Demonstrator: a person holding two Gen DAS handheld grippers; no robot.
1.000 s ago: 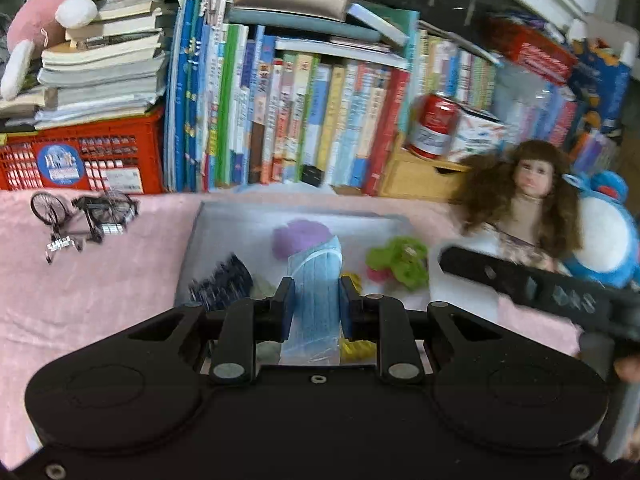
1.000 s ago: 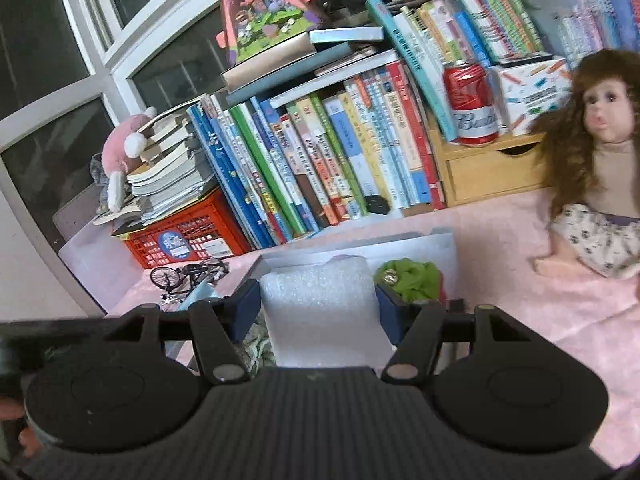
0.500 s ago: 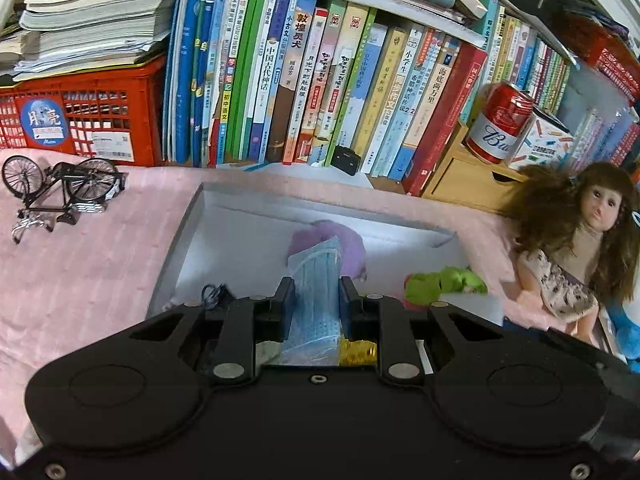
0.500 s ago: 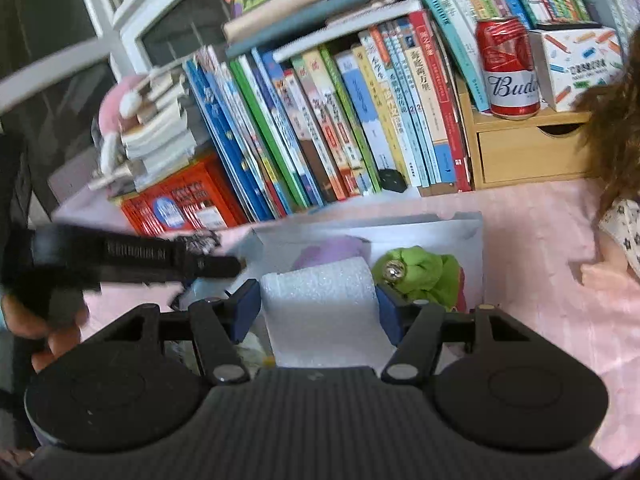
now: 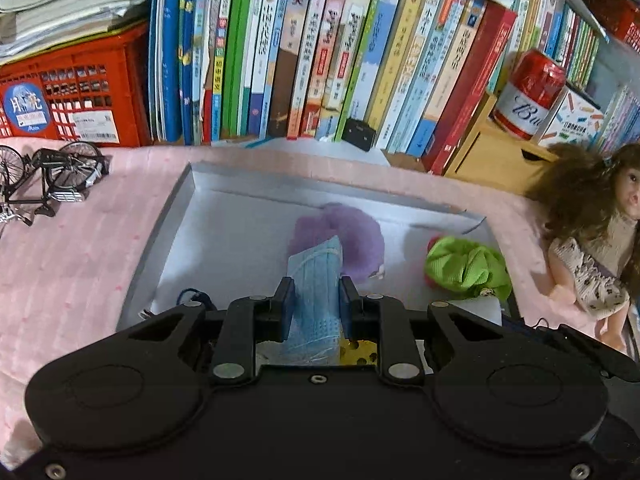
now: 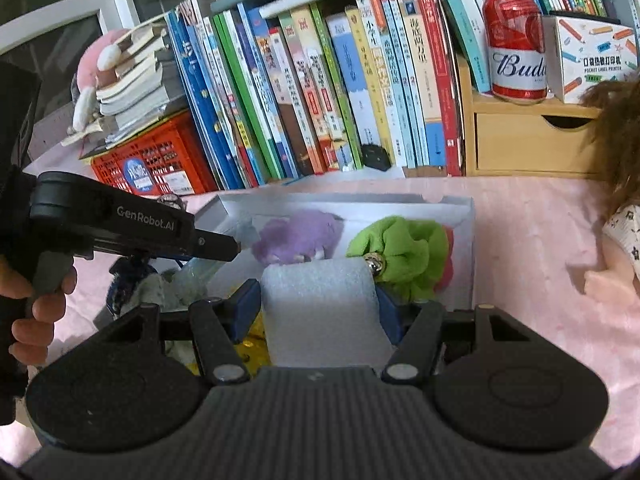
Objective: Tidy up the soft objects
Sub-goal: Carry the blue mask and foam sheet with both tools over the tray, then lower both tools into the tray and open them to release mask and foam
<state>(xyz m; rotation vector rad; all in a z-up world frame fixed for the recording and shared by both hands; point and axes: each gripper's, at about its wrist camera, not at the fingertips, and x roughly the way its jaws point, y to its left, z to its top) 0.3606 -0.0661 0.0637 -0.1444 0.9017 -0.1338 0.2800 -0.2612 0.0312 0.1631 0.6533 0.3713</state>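
Observation:
My left gripper (image 5: 316,294) is shut on a folded blue face mask (image 5: 316,276) and holds it over the white tray (image 5: 208,216). My right gripper (image 6: 318,300) is shut on a white foam sheet (image 6: 320,304) above the tray's near end (image 6: 466,240). In the tray lie a purple fluffy scrunchie (image 5: 352,228), also seen in the right wrist view (image 6: 298,236), and a green scrunchie (image 5: 466,266), also in the right wrist view (image 6: 404,248). The left gripper's body (image 6: 132,220) shows at the left of the right wrist view.
A row of upright books (image 5: 320,52) and a red crate (image 5: 72,96) stand behind the tray. A model bicycle (image 5: 44,184) lies left on the pink cloth. A doll (image 5: 600,248) sits right. A red can (image 6: 516,46) stands on a wooden drawer box (image 6: 532,140).
Both grippers have moved forward and lower over the tray, each still holding its item. The tray and books now loom larger in both views.

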